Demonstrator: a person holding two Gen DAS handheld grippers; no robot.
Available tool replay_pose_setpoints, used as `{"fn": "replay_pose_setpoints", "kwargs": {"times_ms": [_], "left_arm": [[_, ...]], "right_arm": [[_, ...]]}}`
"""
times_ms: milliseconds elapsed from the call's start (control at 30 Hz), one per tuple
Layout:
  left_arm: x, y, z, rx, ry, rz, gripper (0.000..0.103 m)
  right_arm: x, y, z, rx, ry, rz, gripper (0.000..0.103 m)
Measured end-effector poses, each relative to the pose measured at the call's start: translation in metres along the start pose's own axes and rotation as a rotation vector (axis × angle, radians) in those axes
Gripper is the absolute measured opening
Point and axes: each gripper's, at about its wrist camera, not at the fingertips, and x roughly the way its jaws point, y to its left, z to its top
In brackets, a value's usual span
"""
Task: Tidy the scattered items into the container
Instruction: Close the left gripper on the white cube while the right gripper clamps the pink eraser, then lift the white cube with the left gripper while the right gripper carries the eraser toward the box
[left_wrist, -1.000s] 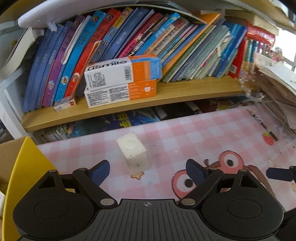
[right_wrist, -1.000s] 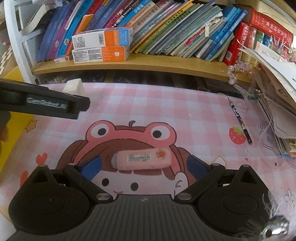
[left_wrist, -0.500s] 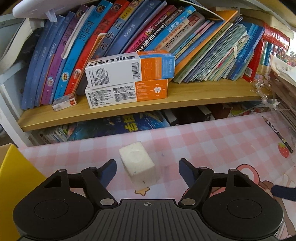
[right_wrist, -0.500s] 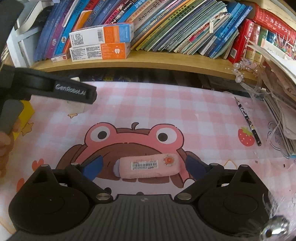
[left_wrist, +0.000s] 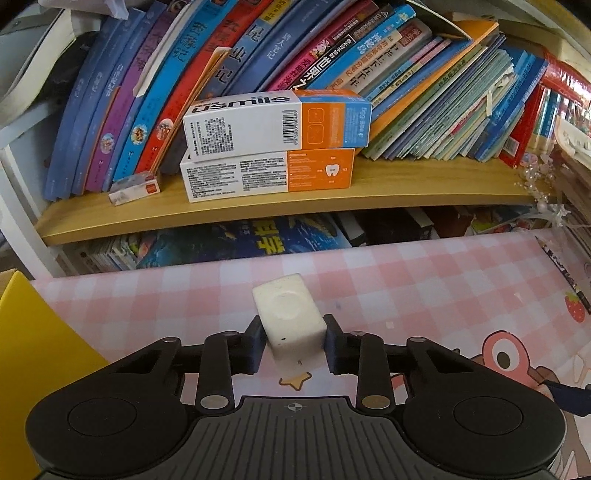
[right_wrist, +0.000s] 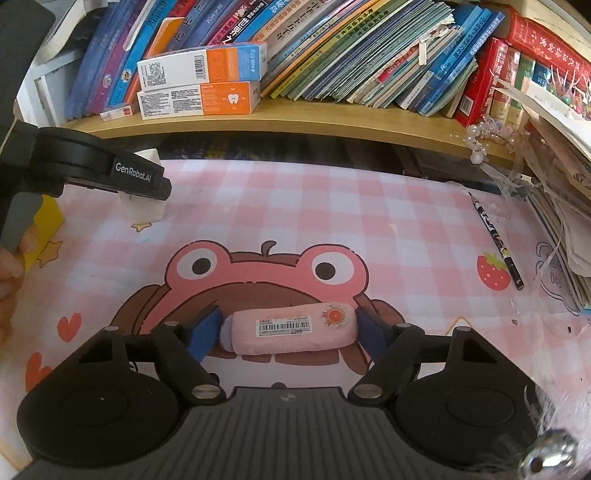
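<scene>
Fingers (left_wrist: 255, 341) of the left gripper (left_wrist: 291, 343) pinch the eraser (left_wrist: 290, 325) for lifting, while the right gripper (right_wrist: 288, 330) closes endwise around the pink case (right_wrist: 291, 330), apparently touching both ends, to carry it binward

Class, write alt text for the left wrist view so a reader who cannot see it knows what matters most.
The left gripper has its jaws closed on a white block standing on a pink checked mat. Behind it, a wooden shelf holds leaning books and two stacked toothpaste boxes; a yellow container edges in at left.
</scene>
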Motion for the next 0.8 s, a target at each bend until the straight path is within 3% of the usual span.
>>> {"fn": "replay_pose_setpoints", "kwargs": {"times_ms": [367,800], "left_arm": [[-0.022,-0.011,-0.003,0.018,0.001,-0.067,0.026],[-0.091,-0.018,-0.017,0.101,-0.041,-0.138,0.026]], "right_arm": [[-0.014,0.001,-0.002,-0.006,-0.004,-0.001,0.076],[-0.065,0.000,-0.020,-0.007,-0.022,0.006,0.076]]}}
